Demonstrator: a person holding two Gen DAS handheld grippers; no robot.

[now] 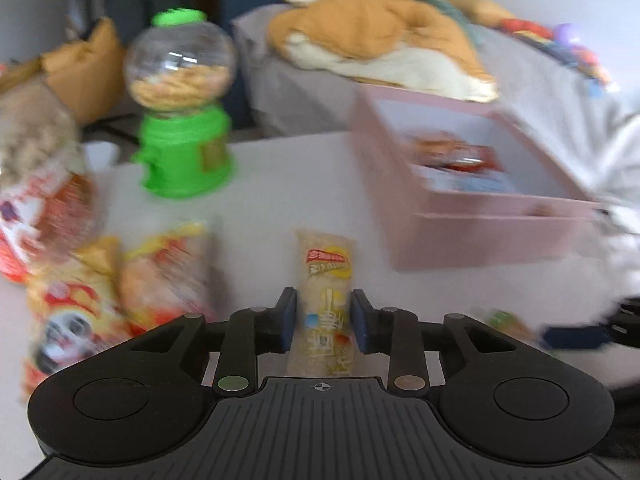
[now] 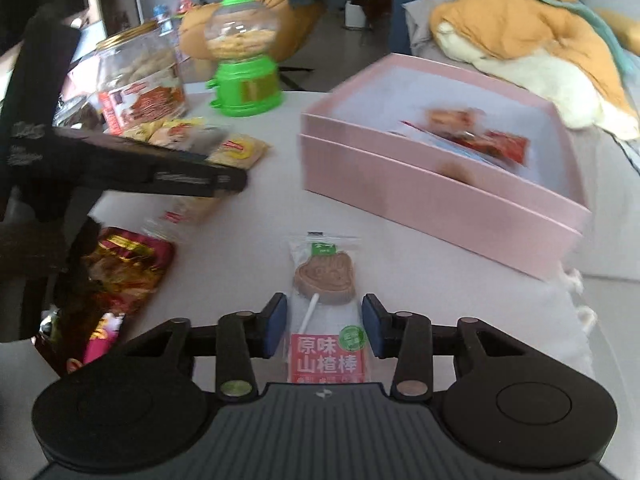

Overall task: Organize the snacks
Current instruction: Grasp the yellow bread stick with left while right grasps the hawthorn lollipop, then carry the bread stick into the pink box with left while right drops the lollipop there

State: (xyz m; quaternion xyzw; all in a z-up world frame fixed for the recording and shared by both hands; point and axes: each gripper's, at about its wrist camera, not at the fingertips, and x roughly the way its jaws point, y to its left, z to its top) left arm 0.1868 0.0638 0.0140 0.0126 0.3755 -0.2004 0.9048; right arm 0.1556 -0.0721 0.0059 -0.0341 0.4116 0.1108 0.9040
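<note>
In the left wrist view my left gripper (image 1: 324, 320) is shut on a slim yellow-and-clear snack packet (image 1: 326, 280), held upright above the white table (image 1: 272, 196). In the right wrist view my right gripper (image 2: 325, 326) stands open around a hawthorn lollipop packet (image 2: 325, 300) that lies on the table; its pads do not touch it. The pink box (image 2: 440, 188) sits to the right and holds a red snack packet (image 2: 480, 136). The box also shows in the left wrist view (image 1: 480, 232). The left gripper's body (image 2: 132, 164) shows at the left of the right wrist view.
A green candy dispenser (image 1: 184, 104) and a clear jar with a red label (image 2: 140, 76) stand at the back left. Several snack bags (image 1: 120, 280) lie at the left, and a red-gold bag (image 2: 124, 268) too. A bed with an orange plush toy (image 2: 532, 28) lies behind the box.
</note>
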